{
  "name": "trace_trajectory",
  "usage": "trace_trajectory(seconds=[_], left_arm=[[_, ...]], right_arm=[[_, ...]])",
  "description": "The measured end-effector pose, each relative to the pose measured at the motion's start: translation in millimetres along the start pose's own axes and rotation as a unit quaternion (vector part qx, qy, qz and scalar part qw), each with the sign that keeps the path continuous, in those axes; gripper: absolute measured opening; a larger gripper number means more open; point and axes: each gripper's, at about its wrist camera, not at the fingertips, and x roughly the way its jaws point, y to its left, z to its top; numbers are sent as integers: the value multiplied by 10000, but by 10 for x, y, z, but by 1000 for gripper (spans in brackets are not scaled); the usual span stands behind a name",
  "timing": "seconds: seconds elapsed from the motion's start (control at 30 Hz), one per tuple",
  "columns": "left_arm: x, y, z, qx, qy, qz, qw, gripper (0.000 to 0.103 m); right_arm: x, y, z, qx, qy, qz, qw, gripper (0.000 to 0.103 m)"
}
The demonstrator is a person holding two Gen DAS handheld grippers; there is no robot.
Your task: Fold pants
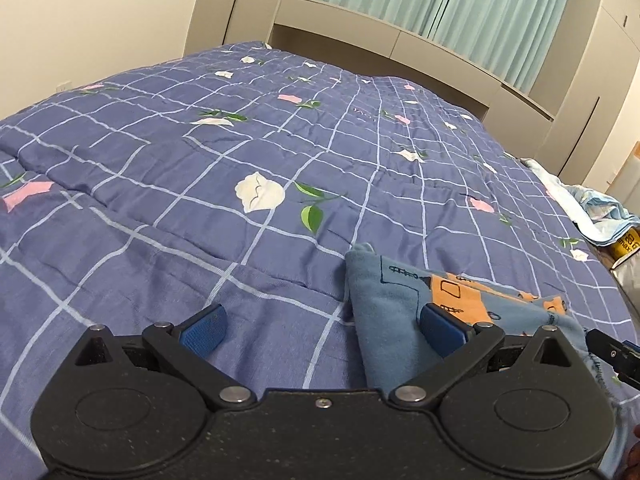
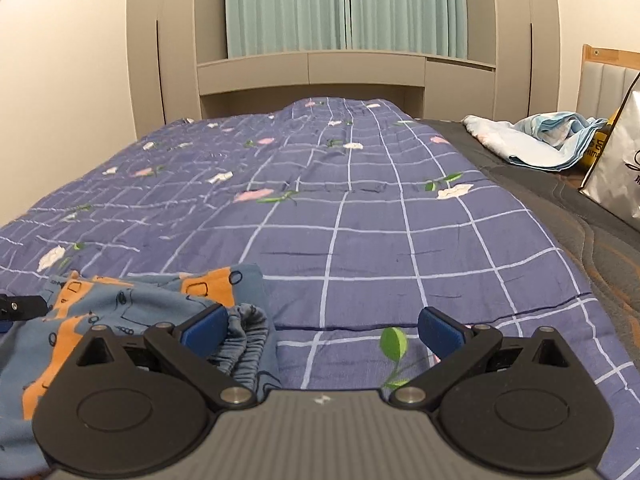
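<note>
Blue pants with orange patches and line drawings (image 1: 400, 312) lie folded on the blue checked quilt (image 1: 200, 152). In the left wrist view they sit under and past my right-hand finger. My left gripper (image 1: 322, 326) is open, nothing between its blue pads. In the right wrist view the pants (image 2: 132, 300) lie at the lower left, their gathered waistband (image 2: 244, 340) next to my left-hand finger. My right gripper (image 2: 320, 326) is open over bare quilt (image 2: 360, 220). The tip of the other gripper (image 2: 20, 306) shows at the left edge.
A crumpled light blue cloth (image 2: 544, 140) lies on the grey mattress edge (image 2: 580, 240) at the right. A white bag (image 2: 616, 168) stands beside it. Grey cabinets (image 2: 312, 68) and teal curtains (image 2: 344, 4) close off the far end of the bed.
</note>
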Motion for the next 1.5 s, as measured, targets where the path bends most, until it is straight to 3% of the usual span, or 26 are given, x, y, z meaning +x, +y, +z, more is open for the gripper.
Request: trace_trajectory(seconds=[0.2, 0.47, 1.17, 1.37, 1.5], left_arm=[[-210, -72, -101, 25, 67, -200, 9998, 102], [-347, -292, -282, 318, 318, -409, 9982, 102], [-407, -376, -435, 422, 359, -426, 9976, 102], [-412, -374, -441, 429, 346, -425, 9976, 102], [-411, -372, -442, 426, 348, -427, 9976, 102]], right_arm=[[-160, -9, -23, 131, -67, 540, 9984, 103], [-162, -55, -122, 681, 410, 1088, 9909, 103], [-200, -25, -272, 691, 376, 1161, 9901, 103], [-247, -68, -310, 786, 361, 1776, 9803, 103], [-255, -74, -308, 837, 350, 1923, 9771, 103]])
